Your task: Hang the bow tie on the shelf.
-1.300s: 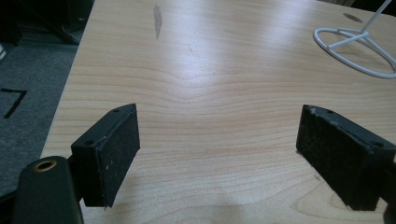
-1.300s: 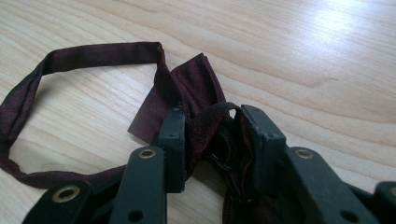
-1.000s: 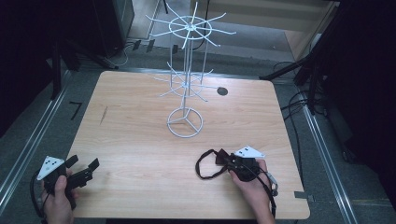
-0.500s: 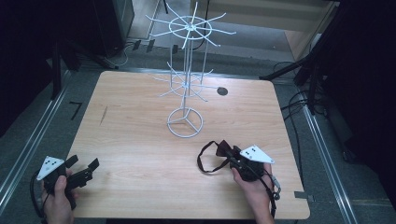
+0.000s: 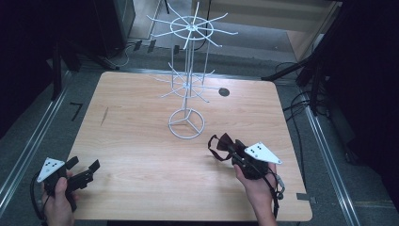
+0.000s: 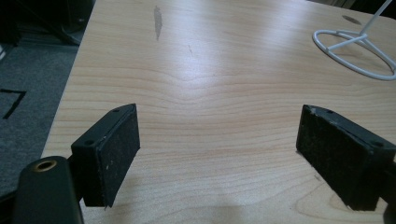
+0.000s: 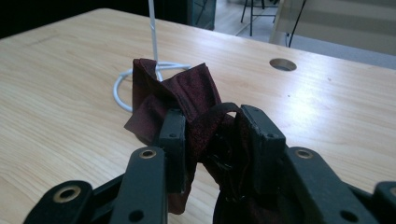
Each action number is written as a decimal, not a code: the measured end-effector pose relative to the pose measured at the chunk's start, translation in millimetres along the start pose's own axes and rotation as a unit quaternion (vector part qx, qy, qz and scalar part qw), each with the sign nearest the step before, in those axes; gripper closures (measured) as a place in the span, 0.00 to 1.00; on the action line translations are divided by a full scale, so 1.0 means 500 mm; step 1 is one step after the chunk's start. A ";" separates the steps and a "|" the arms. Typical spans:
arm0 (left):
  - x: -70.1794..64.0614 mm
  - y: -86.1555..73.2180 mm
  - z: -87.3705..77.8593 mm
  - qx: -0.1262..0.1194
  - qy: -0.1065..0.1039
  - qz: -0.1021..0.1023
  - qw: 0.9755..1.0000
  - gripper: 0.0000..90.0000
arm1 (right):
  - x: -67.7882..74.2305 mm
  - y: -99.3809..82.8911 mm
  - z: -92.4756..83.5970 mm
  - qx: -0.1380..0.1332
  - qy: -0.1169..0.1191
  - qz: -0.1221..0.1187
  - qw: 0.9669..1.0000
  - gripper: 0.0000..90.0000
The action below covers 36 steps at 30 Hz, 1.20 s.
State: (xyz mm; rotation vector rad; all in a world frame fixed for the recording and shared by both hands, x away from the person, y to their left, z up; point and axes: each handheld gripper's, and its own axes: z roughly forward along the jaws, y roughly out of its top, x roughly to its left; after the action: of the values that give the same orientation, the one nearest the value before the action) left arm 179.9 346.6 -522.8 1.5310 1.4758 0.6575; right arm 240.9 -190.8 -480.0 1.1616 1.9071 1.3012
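The right gripper (image 5: 234,151) has advanced toward the wire display stand (image 5: 187,80), its jaws clamped on a dark red bow tie (image 7: 187,100) bunched between them. The left gripper (image 5: 83,172) stays parked with jaws spread and nothing between them. Hanging likely follows.

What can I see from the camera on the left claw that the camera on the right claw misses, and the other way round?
Left gripper view: the left claw wide open with nothing between its pads, and a dark streak on the wood.

Right gripper view: the right claw shut on a dark red bow tie, plus a round hole in the tabletop.

Both: the wooden table and the white ring base of the wire rack.
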 end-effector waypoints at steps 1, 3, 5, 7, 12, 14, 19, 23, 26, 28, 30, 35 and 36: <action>0.000 0.000 0.000 0.001 0.000 0.001 1.000 0.16 | 0.002 0.005 0.001 -0.004 0.001 -0.001 1.000 0.72; 0.000 0.000 0.000 0.001 0.000 0.001 1.000 0.16 | 0.004 0.007 0.000 -0.007 0.000 -0.001 1.000 0.72; 0.000 0.000 0.000 0.000 0.000 0.000 1.000 0.16 | 0.008 0.015 0.001 -0.014 0.001 -0.001 1.000 0.72; 0.000 0.000 0.000 0.001 -0.001 0.000 1.000 0.16 | 0.010 0.021 0.000 -0.019 0.002 0.000 1.000 0.72; 0.000 0.000 0.000 0.001 -0.001 0.000 1.000 0.16 | 0.013 0.033 0.001 -0.028 0.004 -0.002 1.000 0.72; 0.000 0.000 0.000 0.001 -0.001 0.001 1.000 0.16 | 0.015 0.037 0.001 -0.031 0.006 -0.002 1.000 0.72; 0.000 0.000 0.000 0.001 -0.001 0.001 1.000 0.16 | 0.023 0.050 0.002 -0.038 0.010 -0.007 0.999 0.72; 0.000 0.000 0.000 0.001 -0.001 0.001 1.000 0.16 | 0.026 0.056 0.002 -0.043 0.013 -0.007 0.999 0.72; 0.000 0.000 0.000 0.002 -0.002 0.001 1.000 0.16 | 0.028 0.063 0.003 -0.047 0.013 -0.008 0.999 0.72; 0.000 0.000 0.000 0.001 -0.002 0.000 1.000 0.16 | 0.029 0.068 0.003 -0.049 0.013 -0.010 0.999 0.72; 0.000 0.000 0.000 0.002 -0.002 0.001 1.000 0.16 | 0.030 0.073 0.003 -0.051 0.013 -0.010 0.999 0.72; 0.000 0.000 0.000 0.003 -0.002 0.001 1.000 0.16 | 0.032 0.087 0.005 -0.058 0.013 -0.013 0.998 0.72; 0.000 0.000 0.000 0.002 -0.002 0.000 1.000 0.16 | 0.033 0.091 0.006 -0.059 0.012 -0.014 0.998 0.72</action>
State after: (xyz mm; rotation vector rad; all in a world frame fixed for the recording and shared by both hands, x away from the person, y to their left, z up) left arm 180.0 346.6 -522.8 1.5353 1.4745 0.6516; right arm 251.2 -167.9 -438.5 1.0603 1.8300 1.3996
